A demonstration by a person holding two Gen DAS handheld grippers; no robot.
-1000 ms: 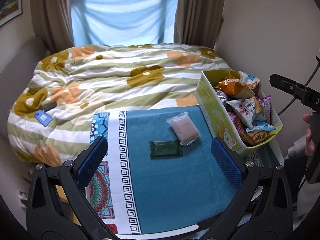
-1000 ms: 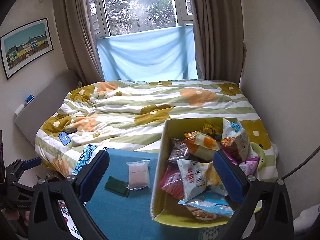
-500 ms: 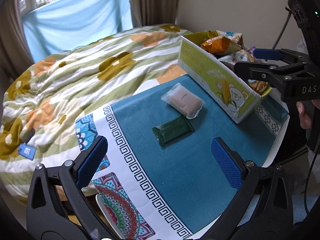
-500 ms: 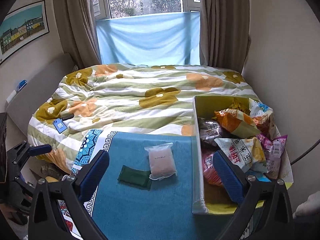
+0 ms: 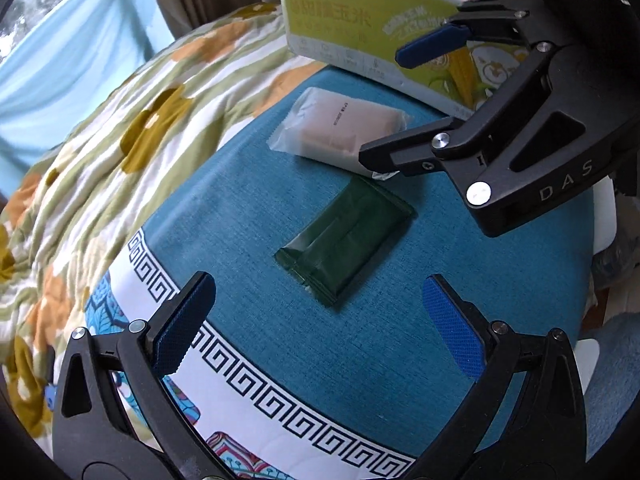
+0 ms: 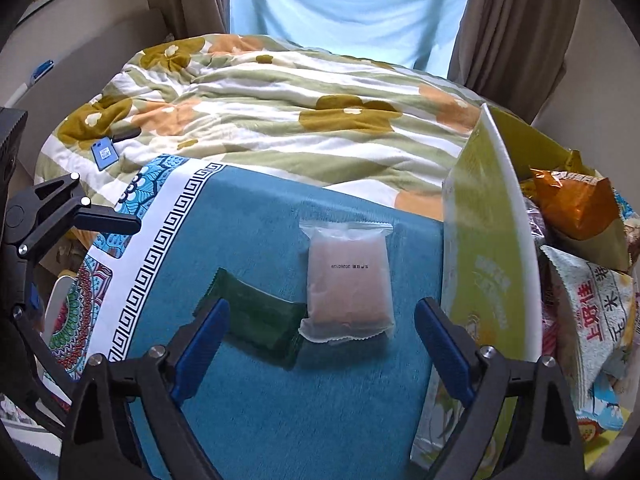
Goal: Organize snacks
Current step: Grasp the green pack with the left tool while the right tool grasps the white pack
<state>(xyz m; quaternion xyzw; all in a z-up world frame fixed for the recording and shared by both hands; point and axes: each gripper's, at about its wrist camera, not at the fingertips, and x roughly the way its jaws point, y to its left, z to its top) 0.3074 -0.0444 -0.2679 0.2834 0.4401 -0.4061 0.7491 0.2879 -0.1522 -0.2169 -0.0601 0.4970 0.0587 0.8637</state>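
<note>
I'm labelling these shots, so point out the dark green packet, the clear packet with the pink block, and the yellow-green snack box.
dark green packet [image 5: 347, 236], left wrist view, middle of its wrapper.
clear packet [image 6: 349, 277], right wrist view, centre of the pink block.
snack box [image 6: 482, 280], right wrist view, its yellow-green outer side wall.

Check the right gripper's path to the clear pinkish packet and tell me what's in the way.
Nothing visible blocks it. The right gripper, jaws closing with nothing between them, faces the pinkish packet on the teal cloth. The dark green packet lies beside it, tucked slightly under its near corner; the snack box stands to its other side.
</note>
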